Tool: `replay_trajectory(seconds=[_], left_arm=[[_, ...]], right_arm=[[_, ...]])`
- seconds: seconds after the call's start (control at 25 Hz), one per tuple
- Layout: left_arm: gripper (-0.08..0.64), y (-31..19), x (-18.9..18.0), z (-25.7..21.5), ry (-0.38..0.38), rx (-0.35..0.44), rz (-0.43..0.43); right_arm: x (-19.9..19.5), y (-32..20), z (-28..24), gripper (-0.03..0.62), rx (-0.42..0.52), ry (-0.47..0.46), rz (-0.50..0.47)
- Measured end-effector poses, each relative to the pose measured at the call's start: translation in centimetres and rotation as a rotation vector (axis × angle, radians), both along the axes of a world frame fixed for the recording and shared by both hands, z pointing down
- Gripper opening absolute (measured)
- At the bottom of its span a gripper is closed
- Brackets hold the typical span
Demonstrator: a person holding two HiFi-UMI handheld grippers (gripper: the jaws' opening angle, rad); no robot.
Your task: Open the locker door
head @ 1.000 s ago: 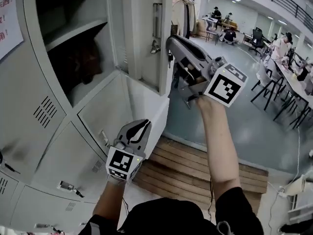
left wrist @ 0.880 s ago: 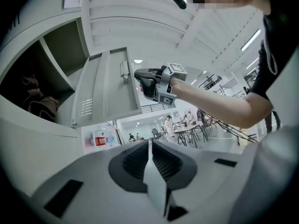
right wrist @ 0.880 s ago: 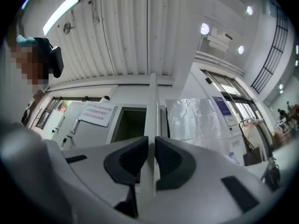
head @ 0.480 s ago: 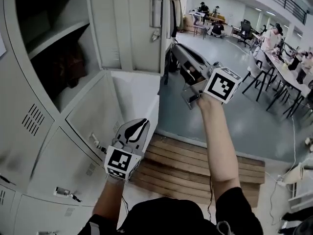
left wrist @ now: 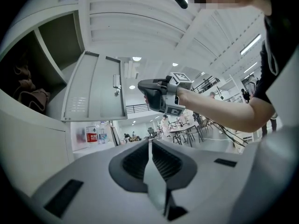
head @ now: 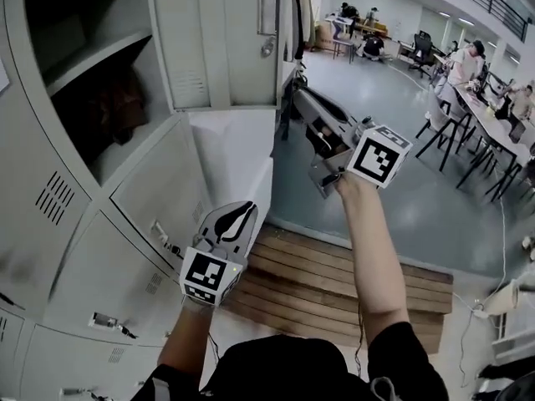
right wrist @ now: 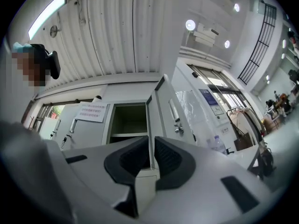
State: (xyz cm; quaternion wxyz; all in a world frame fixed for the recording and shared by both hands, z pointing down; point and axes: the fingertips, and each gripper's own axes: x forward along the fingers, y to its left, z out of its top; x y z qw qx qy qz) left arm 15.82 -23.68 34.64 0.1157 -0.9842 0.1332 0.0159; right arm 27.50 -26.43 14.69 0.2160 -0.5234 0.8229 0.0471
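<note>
The grey locker door (head: 224, 42) stands swung open, its handle (head: 267, 12) and key lock (head: 267, 48) near its free edge. Behind it the open compartment (head: 92, 53) has a shelf with a dark bundle (head: 109, 111) under it. My right gripper (head: 298, 98) is shut and empty, just right of and below the door's free edge, apart from it. My left gripper (head: 242, 213) hangs lower, shut, holding nothing, in front of the lower lockers. In the right gripper view the door (right wrist: 166, 110) and the compartment (right wrist: 129, 120) lie beyond the shut jaws of the right gripper (right wrist: 150, 149). The left gripper view shows the door (left wrist: 96, 93) and the right gripper (left wrist: 154, 94).
Closed locker doors with keys (head: 109, 322) fill the lower left. A slatted wooden platform (head: 334, 282) lies on the floor below my arms. Chairs, tables and people (head: 468, 65) stand at the far right. A paper notice (right wrist: 91, 112) hangs on a neighbouring locker.
My right gripper has drawn down and away from the door's key lock. The door has swung a little wider. My left gripper has stayed put.
</note>
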Motion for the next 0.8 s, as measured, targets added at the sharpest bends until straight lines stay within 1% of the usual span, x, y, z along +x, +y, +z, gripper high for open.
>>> replay_trajectory(seconds=[0.12,0.28,0.6,0.8], left_arm=[[0.025,-0.3,-0.9,0.1,-0.003,-0.003,-0.029],[0.026,-0.9,-2.9,0.1,-0.005,-0.003,-0.087],[0.025,-2.8,-8.5,1.0,0.002,-0.041,-0.232],[0.025,-3.7,-12.5,1.8,0.001,-0.058,-0.321]], right_arm=[[-1.7,-0.1,1.0,0.057,-0.007,0.012,-0.029],[-5.2,-0.5,2.5,0.057,-0.014,0.019,-0.110],[-13.3,-1.9,7.0,0.057,-0.064,0.009,-0.296],[-17.9,-2.4,10.9,0.057,-0.104,0.023,-0.372]])
